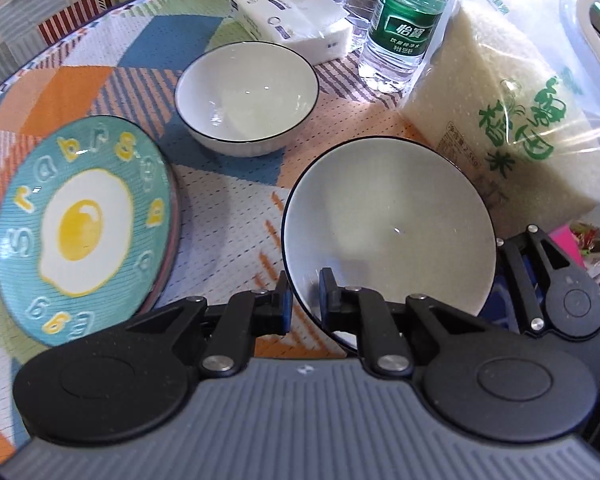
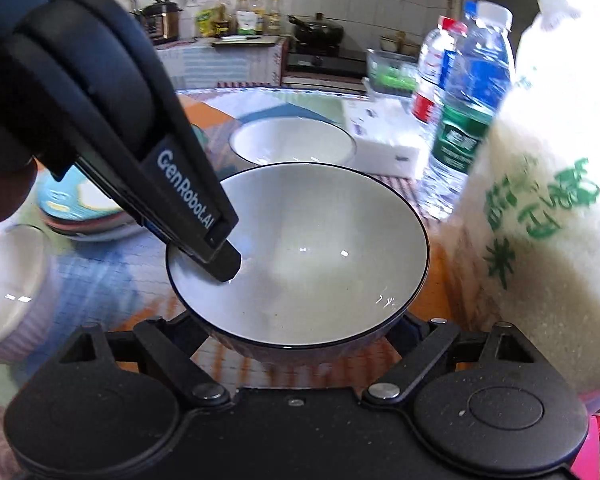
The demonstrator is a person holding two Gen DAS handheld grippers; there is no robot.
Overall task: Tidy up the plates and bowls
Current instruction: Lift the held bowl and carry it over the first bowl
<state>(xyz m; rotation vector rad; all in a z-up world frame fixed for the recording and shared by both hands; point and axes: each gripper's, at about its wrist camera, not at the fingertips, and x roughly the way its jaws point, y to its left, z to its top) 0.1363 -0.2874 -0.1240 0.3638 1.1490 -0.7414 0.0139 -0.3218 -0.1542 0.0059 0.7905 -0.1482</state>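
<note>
Near bowl (image 1: 388,232) was clamped at its rim by left gripper (image 1: 305,292) fingers, beside rice bag (image 1: 512,120). Right gripper (image 2: 300,328) fingers were spread around it, apart. Far bowl (image 1: 246,96) and egg plate (image 1: 84,232) remained separate on desk (image 1: 228,208); stacking judged unfinished.

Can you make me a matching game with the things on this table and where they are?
Things:
1. near bowl
2. fried-egg plate
3. green-label water bottle
4. tissue pack

Places or states:
A. lying behind the far bowl
B. standing upright just left of the rice bag
C. rim pinched between the fingers of the left gripper
D. on top of a stack of plates at the left

Pairs: 1-C, 2-D, 3-B, 4-A
</note>
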